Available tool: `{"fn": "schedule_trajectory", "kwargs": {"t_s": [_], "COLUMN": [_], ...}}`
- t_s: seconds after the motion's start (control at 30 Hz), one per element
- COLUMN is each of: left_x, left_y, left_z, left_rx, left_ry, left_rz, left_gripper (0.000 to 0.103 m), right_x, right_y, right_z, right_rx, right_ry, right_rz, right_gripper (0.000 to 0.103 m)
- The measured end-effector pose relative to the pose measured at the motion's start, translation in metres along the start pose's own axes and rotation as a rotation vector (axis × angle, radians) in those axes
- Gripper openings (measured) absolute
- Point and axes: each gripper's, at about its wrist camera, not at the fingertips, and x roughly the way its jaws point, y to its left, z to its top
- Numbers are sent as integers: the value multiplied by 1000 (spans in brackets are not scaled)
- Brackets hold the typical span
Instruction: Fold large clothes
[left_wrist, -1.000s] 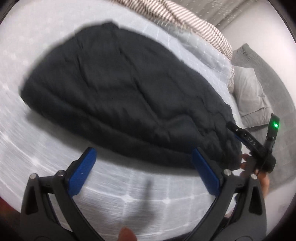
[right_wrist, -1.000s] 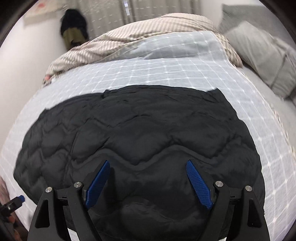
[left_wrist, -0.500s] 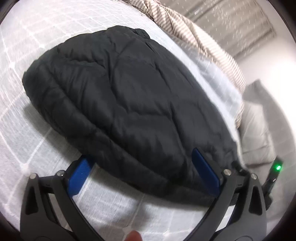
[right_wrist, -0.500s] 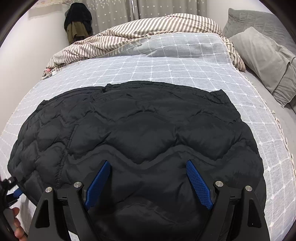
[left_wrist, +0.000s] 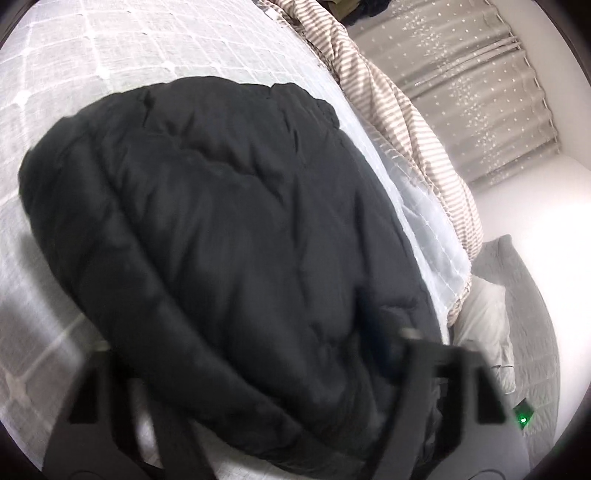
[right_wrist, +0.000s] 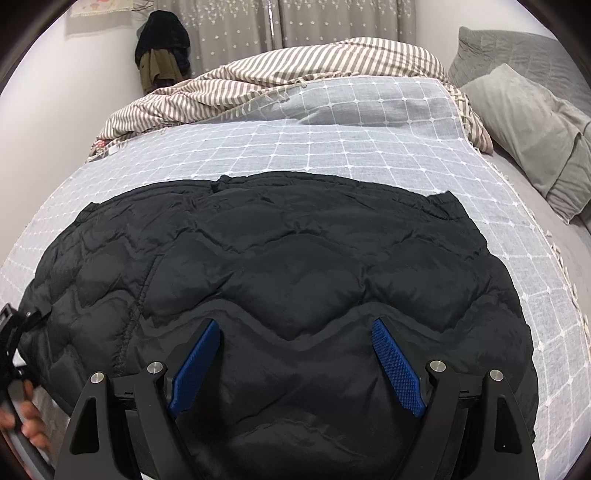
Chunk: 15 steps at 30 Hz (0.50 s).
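Observation:
A black quilted puffer jacket (right_wrist: 295, 273) lies spread flat on a grey checked bedspread (right_wrist: 351, 140). My right gripper (right_wrist: 295, 358) is open, its blue pads (right_wrist: 395, 365) apart just above the jacket's near edge, holding nothing. In the left wrist view the jacket (left_wrist: 229, 240) fills the frame. My left gripper (left_wrist: 251, 376) is low at the jacket's near side edge; the frame is blurred, the jacket covers its fingers, and the jaws' state does not show. The left gripper also shows at the left edge of the right wrist view (right_wrist: 14, 332).
A striped duvet (right_wrist: 295, 70) is bunched at the far side of the bed. Grey pillows (right_wrist: 528, 122) lie at the right. Dark clothes (right_wrist: 162, 48) hang by the curtain. The wall runs along the left.
My left gripper has moved forward and down onto the jacket's side edge and turned; its blue pads are now hidden. My right gripper has barely moved.

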Motion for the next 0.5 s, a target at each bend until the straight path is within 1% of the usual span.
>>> {"fn": "schedule_trajectory", "kwargs": {"t_s": [0.03,0.07,0.17,0.27,0.4,0.5], "left_x": [-4,-7,-24,-40,-65,-82], "left_y": [-1,-4,-14,-38,-71,-102], "left_z": [3,6,13,18,23,21], "left_rx": [4,13,61,148,274,413], "left_ry": [-10,-18,-55,-117,-210,-272], "left_rz": [-7,-14,-19,-11,-14,-20], "left_gripper": [45,36,25,22,22,21], "right_x": [1,2,2,1,4,10], "right_y": [0,1,3,11,22,34], "right_z": [0,0,-1,-3,-5,-8], "right_rx": [-1,-2,-1,-16,-50,-71], "right_ry": [-6,-8,-12,-10,7,27], "right_rz": [1,3,21,63,129,181], "right_gripper": [86,86,86,86,86,86]}}
